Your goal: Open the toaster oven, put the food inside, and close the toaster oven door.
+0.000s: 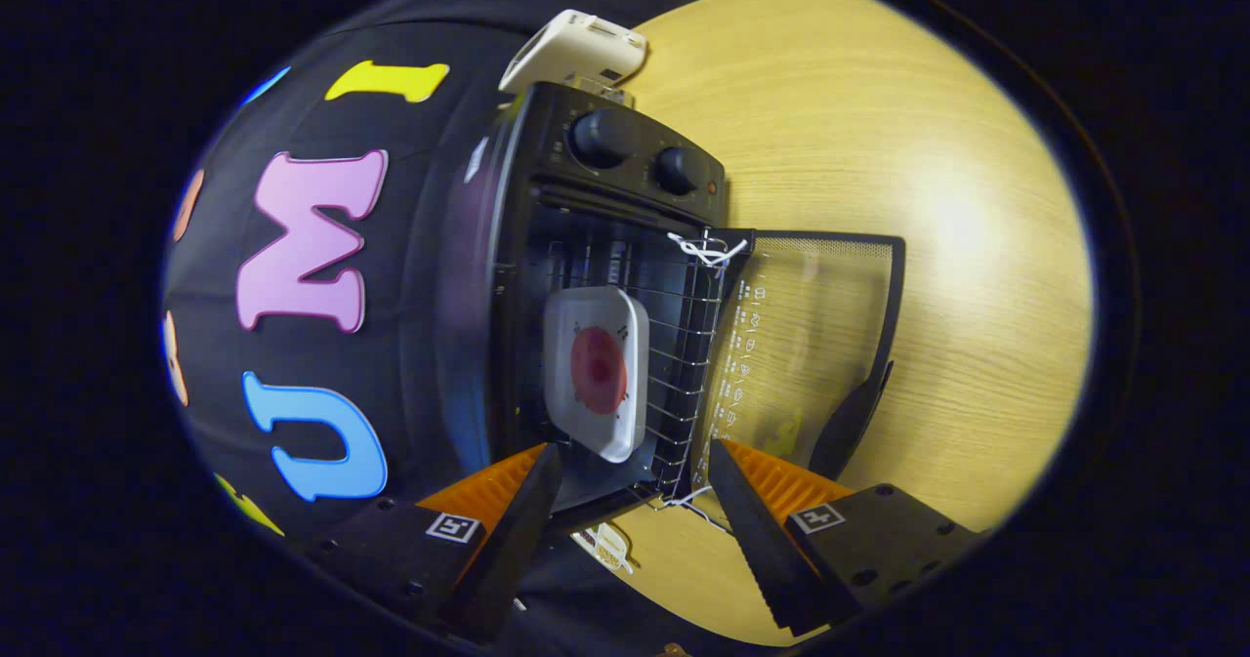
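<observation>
— Door was down already, lying flat out over the bench, glass panel up, its dark handle at the far edge. So the opening was done, I'd have said.

— And the food?

— In. A white square dish with a round red slice of something sat on the wire rack inside the toaster oven. From where the fingers were, it lay just ahead, at about twelve o'clock, between their two lines.

— What was the gripper doing?

— Nothing was in it. The fingers stood wide apart, empty, one tip near the oven's open mouth at roughly ten o'clock from the gap, the other over the hinge end of the door at two o'clock. I couldn't tell whether that tip touched the glass.

— So what was left?

— By my reckoning only the closing. The door would have to be swung back up against the front.

— How did the oven look?

— Small, black, two round knobs on the control strip, beyond the cavity at twelve. A bit of white string was tied at the rack's corner nearest the knobs, and another by the hinge near the fingers. A white box sat beyond the oven at about eleven o'clock.
</observation>
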Motion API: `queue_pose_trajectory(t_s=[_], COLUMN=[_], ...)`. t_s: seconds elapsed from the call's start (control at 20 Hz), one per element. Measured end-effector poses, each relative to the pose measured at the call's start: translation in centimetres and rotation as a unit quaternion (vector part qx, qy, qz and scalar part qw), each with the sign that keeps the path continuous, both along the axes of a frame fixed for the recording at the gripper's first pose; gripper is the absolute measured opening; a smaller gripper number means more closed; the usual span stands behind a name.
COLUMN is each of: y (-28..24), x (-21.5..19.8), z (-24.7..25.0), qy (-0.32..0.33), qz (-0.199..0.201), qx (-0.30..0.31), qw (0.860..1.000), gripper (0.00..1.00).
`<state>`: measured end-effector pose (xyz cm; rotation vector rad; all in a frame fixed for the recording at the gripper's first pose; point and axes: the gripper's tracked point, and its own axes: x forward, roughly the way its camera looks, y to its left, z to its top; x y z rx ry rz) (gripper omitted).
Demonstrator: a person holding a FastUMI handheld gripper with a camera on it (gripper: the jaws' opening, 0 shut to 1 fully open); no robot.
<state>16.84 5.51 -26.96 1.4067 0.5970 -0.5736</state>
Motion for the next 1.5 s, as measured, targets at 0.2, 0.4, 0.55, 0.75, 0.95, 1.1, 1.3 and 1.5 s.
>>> queue_pose_trajectory(t_s=[0.2, 0.4, 0.55, 0.75, 0.95, 1.1, 1.3, 1.5], y=[0.1, 0.8, 2.3, 2.8, 0.7, -0.3, -0.6, -0.6], x=[-4.2, -10.3, -13.5, -13.6, -12.8, -11.7, -9.7, -9.5], z=[1.9, -0.3, -3.8, -8.6, -11.9, -13.3, -14.3, -13.4], qy=[-0.053, -0.076, -0.056, -0.013, 0.040, 0.061, 0.075, 0.069], qz=[0.150, 0.328, 0.415, 0.445, 0.443, 0.435, 0.424, 0.423], qx=[-0.141, -0.353, -0.448, -0.467, -0.473, -0.465, -0.462, -0.464], qw=[0.977, 0.873, 0.790, 0.764, 0.761, 0.769, 0.775, 0.776], gripper=[0.98, 0.98, 0.99, 0.99, 0.99, 0.99, 0.99, 0.99])
